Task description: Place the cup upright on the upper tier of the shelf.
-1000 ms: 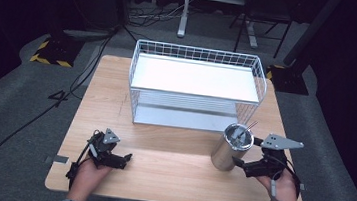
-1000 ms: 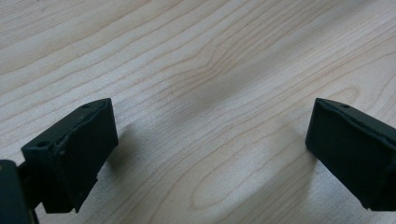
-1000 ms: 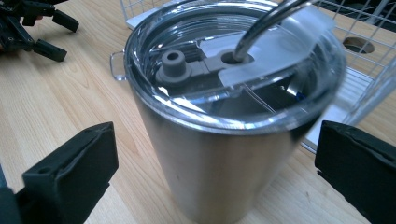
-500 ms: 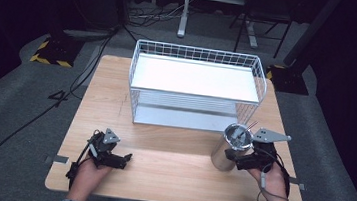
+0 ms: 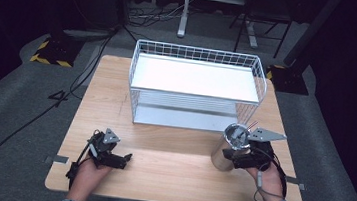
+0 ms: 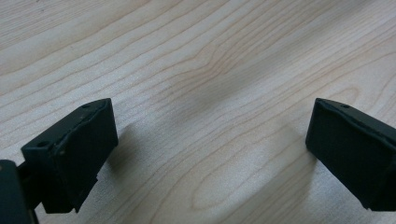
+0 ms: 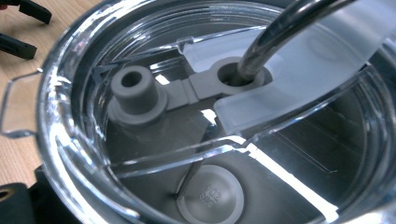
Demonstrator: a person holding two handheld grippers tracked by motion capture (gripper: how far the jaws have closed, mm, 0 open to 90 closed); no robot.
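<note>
My right claw (image 5: 237, 157) closed around steel tumbler (image 5: 228, 147), upright at table (image 5: 172, 145) right front, before wire basket (image 5: 195, 84) | straw (image 7: 275, 35) stands vertical | left claw (image 5: 119, 160) wide open, empty, well apart.

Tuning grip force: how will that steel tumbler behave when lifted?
The tumbler has smooth metal walls, so it may slip in the right claw. It is tall and narrow, so a sideways nudge could tip it. Through the clear lid it looks empty, so probably light.
</note>
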